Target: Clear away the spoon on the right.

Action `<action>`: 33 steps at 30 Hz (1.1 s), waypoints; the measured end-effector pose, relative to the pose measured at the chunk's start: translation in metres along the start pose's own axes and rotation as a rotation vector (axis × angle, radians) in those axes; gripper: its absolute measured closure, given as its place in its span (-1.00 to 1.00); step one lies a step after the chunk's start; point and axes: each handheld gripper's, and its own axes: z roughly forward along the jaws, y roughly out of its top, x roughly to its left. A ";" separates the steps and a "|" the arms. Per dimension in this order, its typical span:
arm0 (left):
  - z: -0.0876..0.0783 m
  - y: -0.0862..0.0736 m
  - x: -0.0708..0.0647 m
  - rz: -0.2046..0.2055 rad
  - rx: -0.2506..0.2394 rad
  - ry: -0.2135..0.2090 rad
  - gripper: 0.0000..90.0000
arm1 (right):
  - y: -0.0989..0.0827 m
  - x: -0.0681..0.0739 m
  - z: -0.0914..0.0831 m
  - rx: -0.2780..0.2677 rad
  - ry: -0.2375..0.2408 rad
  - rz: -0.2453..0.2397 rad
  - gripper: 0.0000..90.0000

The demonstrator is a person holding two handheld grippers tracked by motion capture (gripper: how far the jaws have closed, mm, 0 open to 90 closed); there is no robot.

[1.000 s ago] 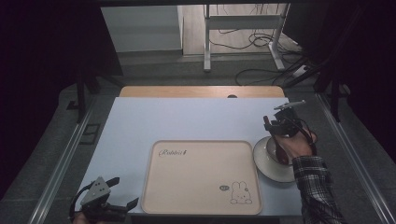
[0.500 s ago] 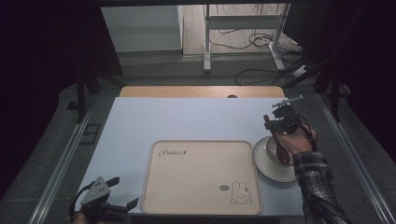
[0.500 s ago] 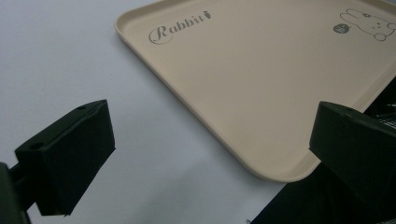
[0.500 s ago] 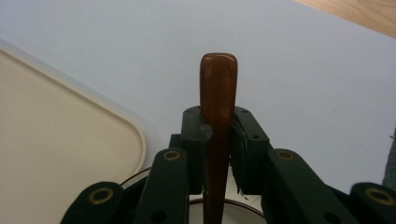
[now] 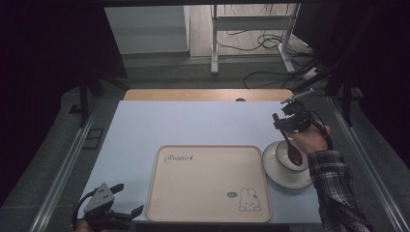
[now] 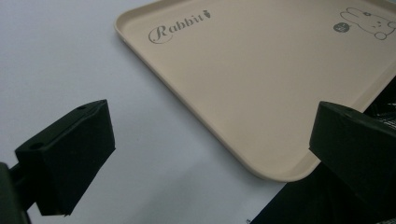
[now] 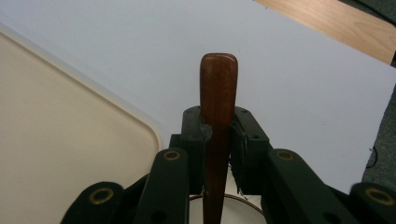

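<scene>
The right gripper is closed on the handle of a wooden spoon, whose long axis hangs down into the white bowl just under the jaws. The beige tray lies beside it, toward the left gripper, which rests open, well apart.

Right gripper now higher above the bowl, jaws just closed further onto the wooden spoon. Spoon lifted, its head hanging over the bowl.
</scene>
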 end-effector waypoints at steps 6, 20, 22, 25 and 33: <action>0.000 0.000 0.000 0.001 0.000 0.001 -1.00 | 0.007 0.003 -0.011 0.014 0.001 -0.013 0.71; 0.001 0.000 -0.001 0.006 0.005 0.004 -1.00 | 0.008 0.027 -0.037 0.040 0.055 -0.058 0.71; 0.001 0.000 -0.001 0.005 0.005 0.004 -1.00 | 0.008 0.031 -0.038 0.044 0.067 -0.061 0.71; 0.001 0.000 -0.001 0.006 0.005 0.004 -1.00 | 0.007 0.040 -0.038 0.057 0.087 -0.075 0.71; 0.001 0.000 -0.001 0.007 0.006 0.005 -1.00 | 0.003 0.061 -0.032 0.092 0.118 -0.111 0.71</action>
